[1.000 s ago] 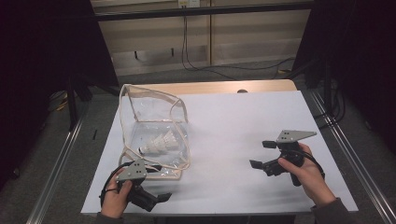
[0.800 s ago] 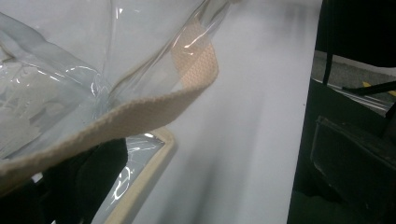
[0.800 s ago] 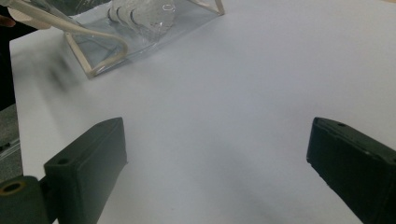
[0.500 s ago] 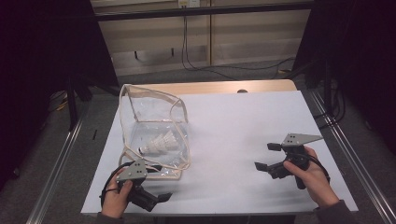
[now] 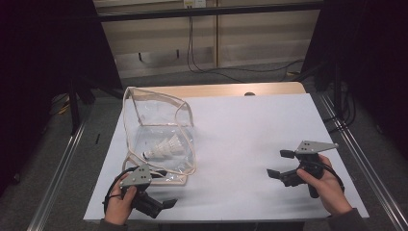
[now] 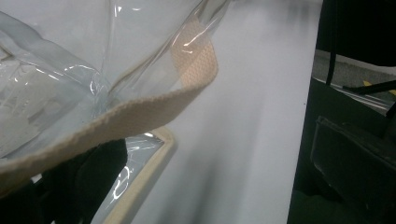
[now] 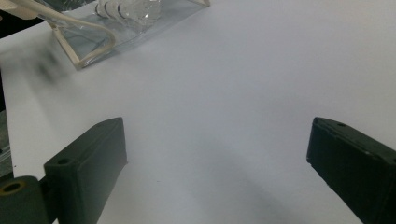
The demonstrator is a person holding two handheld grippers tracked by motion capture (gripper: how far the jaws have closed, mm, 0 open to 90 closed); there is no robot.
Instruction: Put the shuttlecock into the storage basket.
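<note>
White table (image 5: 250, 144): clear bag (image 5: 159, 130) standing at left, shuttlecock (image 5: 163, 147) already inside. Left gripper (image 5: 161, 204) beside bag's near corner, grip unclear; right gripper (image 5: 279, 166) wide open, empty, well apart. Closing or lifting seemingly remains

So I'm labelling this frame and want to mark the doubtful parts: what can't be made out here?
- Left gripper: in the left gripper view the clear bag's beige strap and film cover its jaws, so open or shut is unclear.
- Shuttlecock: small in the high view, and cut off by the top edge in the right gripper view.
- Bag opening: glare on the clear bag hides whether it is closed.
</note>
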